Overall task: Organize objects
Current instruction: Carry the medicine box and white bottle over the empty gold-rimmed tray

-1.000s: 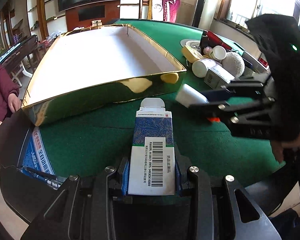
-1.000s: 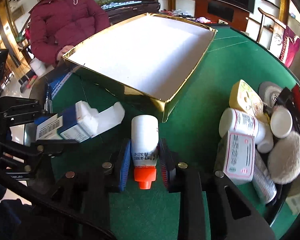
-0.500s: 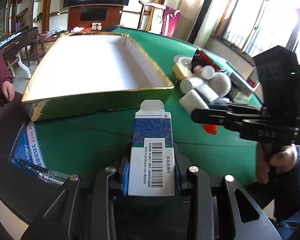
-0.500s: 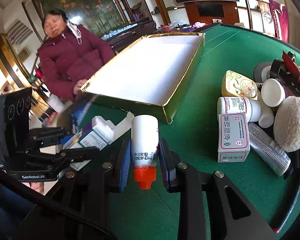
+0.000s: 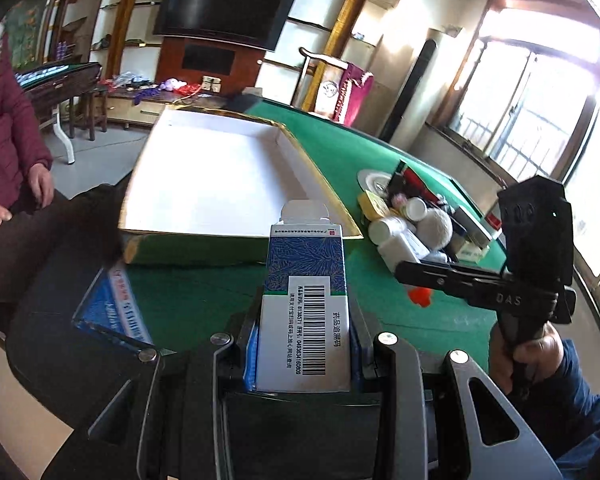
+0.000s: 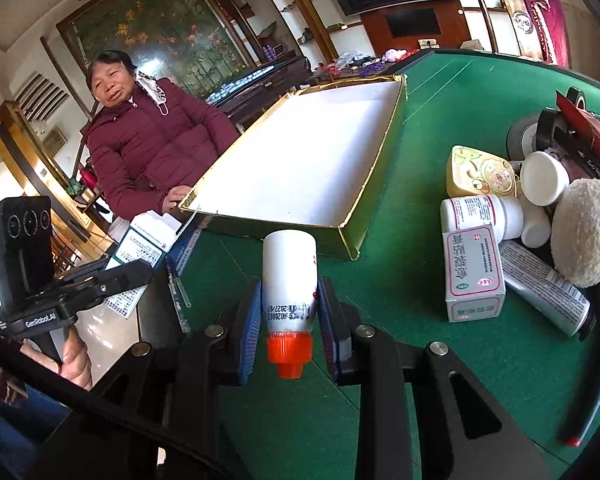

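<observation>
Holding a barcoded medicine carton [image 5: 304,312], the left gripper [image 5: 304,344] has its jaws clamped on it above the green tabletop [image 5: 380,152], short of the gold-edged tray [image 5: 332,200]. The right gripper [image 6: 288,320] pinches an orange-capped bottle [image 6: 289,280]. Bare felt lies between tray and clutter pile [image 6: 532,216]. Only the right view shows the seated person [image 6: 152,144].

Home lounge: TV [image 5: 224,10], wall shelves [image 5: 328,4].
</observation>
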A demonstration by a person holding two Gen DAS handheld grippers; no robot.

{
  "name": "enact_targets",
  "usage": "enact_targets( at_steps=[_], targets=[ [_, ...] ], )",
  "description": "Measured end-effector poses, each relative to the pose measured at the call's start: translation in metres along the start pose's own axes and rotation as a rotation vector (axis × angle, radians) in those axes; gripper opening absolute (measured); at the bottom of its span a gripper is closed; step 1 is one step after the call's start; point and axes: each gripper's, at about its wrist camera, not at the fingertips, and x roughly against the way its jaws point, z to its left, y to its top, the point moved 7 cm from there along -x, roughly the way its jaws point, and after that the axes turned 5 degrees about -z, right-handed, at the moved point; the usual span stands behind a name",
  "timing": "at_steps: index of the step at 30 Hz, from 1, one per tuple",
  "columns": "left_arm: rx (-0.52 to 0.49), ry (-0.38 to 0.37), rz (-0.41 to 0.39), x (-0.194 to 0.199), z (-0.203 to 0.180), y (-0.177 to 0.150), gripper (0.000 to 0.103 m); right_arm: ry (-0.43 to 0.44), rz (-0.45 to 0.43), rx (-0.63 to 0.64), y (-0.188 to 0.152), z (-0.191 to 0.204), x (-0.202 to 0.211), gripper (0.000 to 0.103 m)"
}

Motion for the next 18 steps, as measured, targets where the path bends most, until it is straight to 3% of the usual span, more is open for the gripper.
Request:
enact_targets(
  at_steps=[8, 10, 13, 18],
  targets=[
    [-0.004, 0.037, -0.047, -0.007, 0.011, 0.024, 0.029, 0.019, -0.010, -0.006, 0.016, 0.019, -0.009, 0.025],
    [-0.002, 0.069, -0.066, -0.015, 0.019, 0.036, 0.029, 0.011, -0.022, 0.002, 0.025, 0.025, -0.012, 0.025],
    [-0.007, 0.185, -0.097, -0.021, 0.035, 0.046, 0.029, 0.008, -0.049, 0.015, 0.040, 0.036, -0.019, 0.025],
    [0.028, 0.247, -0.108, -0.041, 0.059, 0.060, 0.029, -0.054, -0.036, 0.047, 0.049, 0.044, -0.039, 0.025]
  ],
)
